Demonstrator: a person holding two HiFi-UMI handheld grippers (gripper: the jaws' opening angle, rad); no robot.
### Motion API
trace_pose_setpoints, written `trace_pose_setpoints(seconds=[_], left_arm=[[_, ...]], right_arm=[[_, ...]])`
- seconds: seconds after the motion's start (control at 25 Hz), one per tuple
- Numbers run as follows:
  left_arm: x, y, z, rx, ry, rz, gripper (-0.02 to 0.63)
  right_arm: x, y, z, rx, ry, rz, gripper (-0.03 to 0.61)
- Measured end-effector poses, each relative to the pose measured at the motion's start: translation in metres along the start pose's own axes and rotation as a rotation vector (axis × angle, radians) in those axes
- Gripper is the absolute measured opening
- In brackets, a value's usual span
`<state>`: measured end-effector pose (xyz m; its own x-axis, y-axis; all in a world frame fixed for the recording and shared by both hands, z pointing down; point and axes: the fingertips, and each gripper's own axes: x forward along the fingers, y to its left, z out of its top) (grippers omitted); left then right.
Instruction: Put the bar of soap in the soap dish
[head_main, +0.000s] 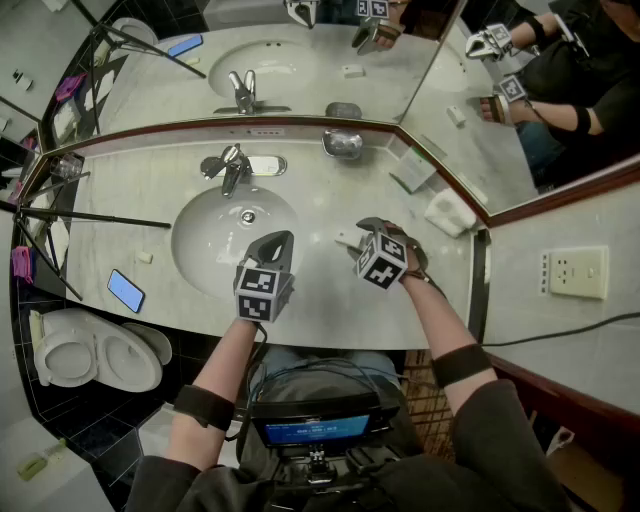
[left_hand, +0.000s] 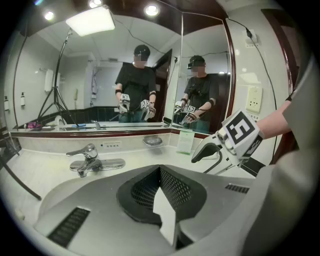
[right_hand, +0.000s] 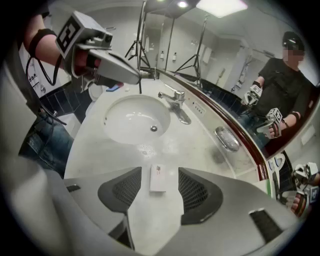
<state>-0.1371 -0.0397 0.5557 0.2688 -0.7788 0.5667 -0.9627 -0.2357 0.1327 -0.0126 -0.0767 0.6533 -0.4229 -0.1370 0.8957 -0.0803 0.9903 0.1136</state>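
I'm seeing a white soap (right_hand: 158, 178) on the pale, faintly mottled counter (right_hand: 200, 150). The dish (right_hand: 226, 138) is gleaming silver. A phone (head_main: 126, 290) by the counter's front left edge is glowing blue. The left gripper (left_hand: 160, 172) and right gripper (head_main: 370, 228) are showing grey shells, black mesh pads (right_hand: 122, 187) and black-and-white squared cubes (head_main: 381, 262).

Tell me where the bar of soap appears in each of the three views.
Head view: the bar of soap lies right of the basin, near the picture's centre.
Left gripper view: not in it.
Right gripper view: low centre, between the right gripper's open fingers.
Shared landmark: the faucet.
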Motion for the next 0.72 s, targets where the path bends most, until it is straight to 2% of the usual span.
trace_pose_setpoints(seconds=[0.16, 0.56, 0.64, 0.72], left_arm=[[0.009, 0.006, 0.006, 0.025, -0.015, -0.003, 0.000], [0.012, 0.013, -0.003, 0.019, -0.005, 0.013, 0.000], [0.010, 0.013, -0.006, 0.017, -0.003, 0.018, 0.000], [0.008, 0.014, -0.008, 0.016, -0.002, 0.021, 0.000]], right_arm=[[0.035, -0.006, -0.011, -0.081, 0.109, 0.043, 0.272], [0.093, 0.001, -0.034, -0.139, 0.256, 0.151, 0.268], [0.097, 0.003, -0.037, -0.143, 0.266, 0.162, 0.210], [0.096, 0.003, -0.037, -0.142, 0.265, 0.160, 0.196]])
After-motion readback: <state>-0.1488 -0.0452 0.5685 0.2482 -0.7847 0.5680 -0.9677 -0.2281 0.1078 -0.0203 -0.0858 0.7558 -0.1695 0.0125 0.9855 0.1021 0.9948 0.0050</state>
